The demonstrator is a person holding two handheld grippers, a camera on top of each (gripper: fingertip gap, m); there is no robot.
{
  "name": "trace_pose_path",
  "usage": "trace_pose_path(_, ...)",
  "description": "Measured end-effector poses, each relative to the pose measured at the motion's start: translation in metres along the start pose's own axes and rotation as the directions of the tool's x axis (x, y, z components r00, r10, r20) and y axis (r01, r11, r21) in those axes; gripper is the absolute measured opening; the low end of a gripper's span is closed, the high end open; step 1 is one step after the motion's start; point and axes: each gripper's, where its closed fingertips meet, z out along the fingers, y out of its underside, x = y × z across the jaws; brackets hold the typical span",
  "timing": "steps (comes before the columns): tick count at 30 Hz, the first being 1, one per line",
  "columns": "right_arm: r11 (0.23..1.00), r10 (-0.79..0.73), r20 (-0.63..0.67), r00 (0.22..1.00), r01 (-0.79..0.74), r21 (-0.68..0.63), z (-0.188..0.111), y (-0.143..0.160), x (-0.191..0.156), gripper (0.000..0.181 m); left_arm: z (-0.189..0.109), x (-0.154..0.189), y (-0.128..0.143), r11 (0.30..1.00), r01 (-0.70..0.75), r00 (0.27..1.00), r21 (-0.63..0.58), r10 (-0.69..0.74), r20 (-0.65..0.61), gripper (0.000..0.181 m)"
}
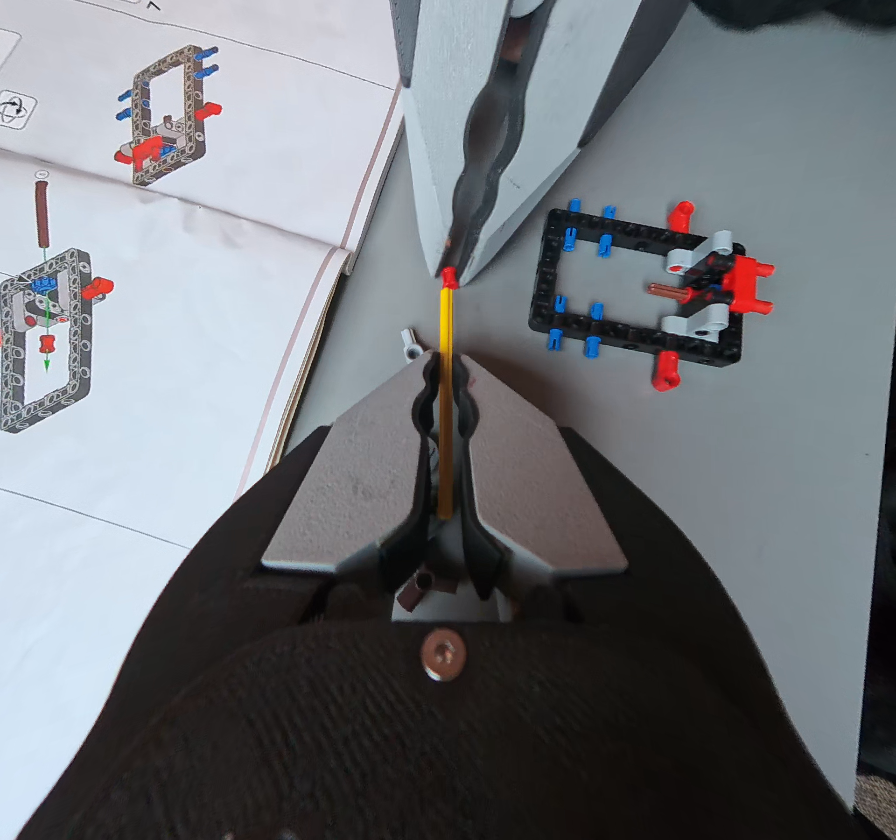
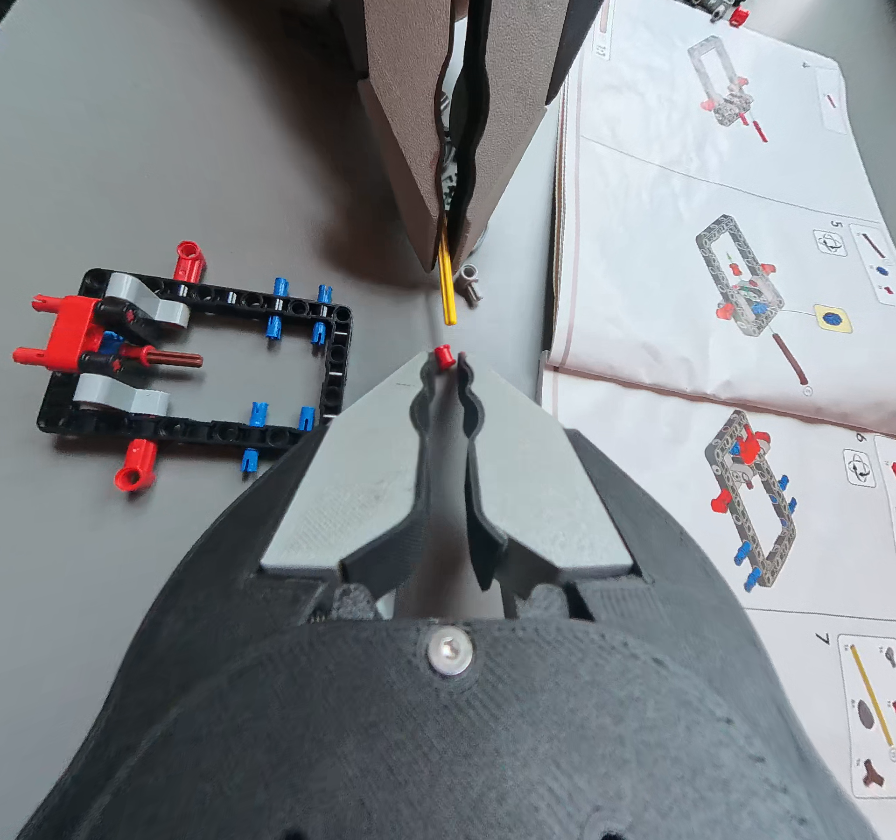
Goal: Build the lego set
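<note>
A grey worktop [image 2: 194, 89] carries the open instruction booklet [image 2: 703, 283] and the black frame [image 2: 213, 360], well aside. My left claw [image 1: 446, 360] clamps the yellow rod [image 1: 445, 326]; my right claw [image 2: 443, 361] pinches the red bush [image 2: 442, 357]. If slightly misaligned, the bush could pop free, I judge.

You work on a flat grey table [image 1: 727, 525]. Its top is smooth and a bit shiny. Past the table's edge, low on one side, you can see a small patch of speckled floor [image 1: 875, 802]. Soft light makes faint shadows on the table.
</note>
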Motion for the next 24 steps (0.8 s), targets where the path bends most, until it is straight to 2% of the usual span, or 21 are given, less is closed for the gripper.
trace_pose_path(4, 1.000, -0.005, -0.009, 1.000, 0.005, 0.007, 0.000, -0.001, 0.001, 0.004, -0.001, 0.000, -0.001, 1.000, -0.018, 1.000, 0.002, 0.018, 0.015, 0.002)
trace_pose_path(9, 0.997, 0.012, -0.011, 1.000, -0.011, 0.076, -0.008, -0.008, 0.002, 0.004, 0.000, -0.001, -0.002, 1.000, -0.016, 0.999, -0.002, 0.016, 0.030, 0.002)
trace_pose_path(18, 0.986, 0.067, -0.022, 0.998, -0.062, 0.156, -0.017, -0.016, 0.010, 0.003, -0.007, 0.000, -0.013, 0.991, 0.108, 0.994, 0.078, -0.105, -0.041, 0.002)
trace_pose_path(24, 0.982, 0.088, -0.016, 0.996, -0.084, 0.167, -0.018, -0.017, 0.012, 0.003, -0.008, 0.000, -0.015, 0.987, 0.127, 0.991, 0.096, -0.122, -0.055, 0.002)
